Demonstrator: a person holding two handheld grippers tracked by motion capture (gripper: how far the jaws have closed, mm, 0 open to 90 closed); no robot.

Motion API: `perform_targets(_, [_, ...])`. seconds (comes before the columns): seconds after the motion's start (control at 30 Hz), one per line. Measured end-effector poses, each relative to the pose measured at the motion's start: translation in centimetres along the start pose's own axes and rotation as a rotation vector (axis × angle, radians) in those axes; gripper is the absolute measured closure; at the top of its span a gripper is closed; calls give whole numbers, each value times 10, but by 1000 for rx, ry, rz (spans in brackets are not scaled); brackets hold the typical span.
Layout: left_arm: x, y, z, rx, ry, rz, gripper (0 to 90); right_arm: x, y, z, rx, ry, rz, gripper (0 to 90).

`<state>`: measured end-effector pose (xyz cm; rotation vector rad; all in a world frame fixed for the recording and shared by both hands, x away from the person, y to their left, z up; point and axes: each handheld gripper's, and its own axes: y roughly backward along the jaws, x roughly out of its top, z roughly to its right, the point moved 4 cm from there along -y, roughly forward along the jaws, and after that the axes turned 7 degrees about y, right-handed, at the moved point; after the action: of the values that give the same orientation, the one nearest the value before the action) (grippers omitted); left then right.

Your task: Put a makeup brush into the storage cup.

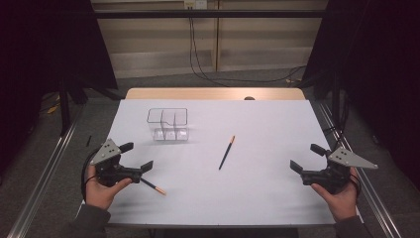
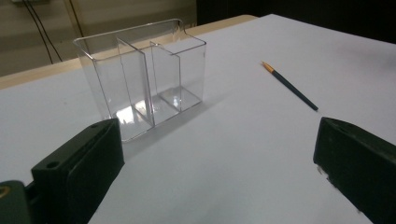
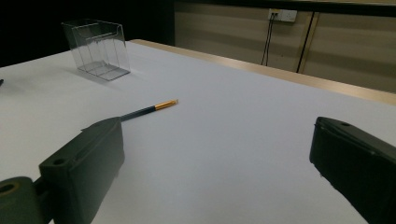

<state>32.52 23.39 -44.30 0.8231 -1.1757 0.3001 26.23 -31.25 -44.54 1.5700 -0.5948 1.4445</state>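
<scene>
Presently on the desk (image 1: 277,198): left claw (image 1: 136,157), jaws spread wide, grasping nothing. Right claw (image 1: 308,157), jaws likewise spread, grasping nothing. Near pencil (image 1: 153,187), dark with an orange end, lying flat just beside the left claw and partly under it. Centre pencil (image 1: 227,152), lying flat between the two claws, apart from both. Clear divided organiser (image 1: 168,124), upright, ahead of the left claw, its compartments bare.

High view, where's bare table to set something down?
Widest bare patch: between the middle pencil and the right gripper. Also free: behind the clear organizer. Tighter by the left gripper, where a second pencil lies.
</scene>
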Motion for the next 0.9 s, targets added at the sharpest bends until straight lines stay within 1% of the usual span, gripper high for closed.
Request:
perform_targets(0.1, [0,1,-2,-23,0,-26,13,0,0,1,-2,1,-1,27])
perform_targets(0.13, [1,1,-3,-15,-11,-38,13,0,0,1,-4,2,-1,27])
perform_targets(0.17, [2,2,-3,-28,-12,-47,13,0,0,1,-6,4,-2,27])
perform_targets(0.2, [3,3,-4,-17,-20,-57,13,0,0,1,-5,4,-2,27])
perform_targets(0.23, [3,2,-4,-24,-14,-62,13,0,0,1,-5,5,-1,27])
perform_targets(0.27, [4,3,-5,-32,-22,-71,13,0,1,1,1,7,-1,27])
perform_targets(0.33, [4,2,-7,-32,-30,-98,13,0,0,0,-1,7,-1,27])
perform_targets(0.4, [5,1,-8,-33,-43,-125,13,0,0,0,-1,3,-3,27])
perform_targets(0.5, [7,0,-8,-47,-49,-140,13,1,1,-1,3,12,-2,27])
perform_targets(0.53, [7,-1,-8,-46,-50,-149,13,1,0,-1,0,10,3,27])
perform_targets(0.6, [7,-2,-8,-64,-63,-165,13,1,1,-1,1,5,-2,27])
perform_targets(0.7, [5,-6,-7,-73,-84,-209,13,1,1,0,-1,6,3,27])
perform_targets(0.73, [4,-7,-7,-68,-92,-223,13,1,1,0,0,6,4,27])
perform_targets(0.77, [4,-9,-7,-80,-86,-223,13,1,1,0,-4,5,3,27])
perform_targets(0.8, [3,-9,-7,-75,-91,-240,13,1,1,0,-3,6,2,27])
perform_targets(0.87, [3,-10,-8,-80,-99,-259,13,1,2,0,-1,8,3,27])
perform_targets(0.9, [2,-11,-8,-85,-97,-261,13,1,2,0,1,7,3,27])
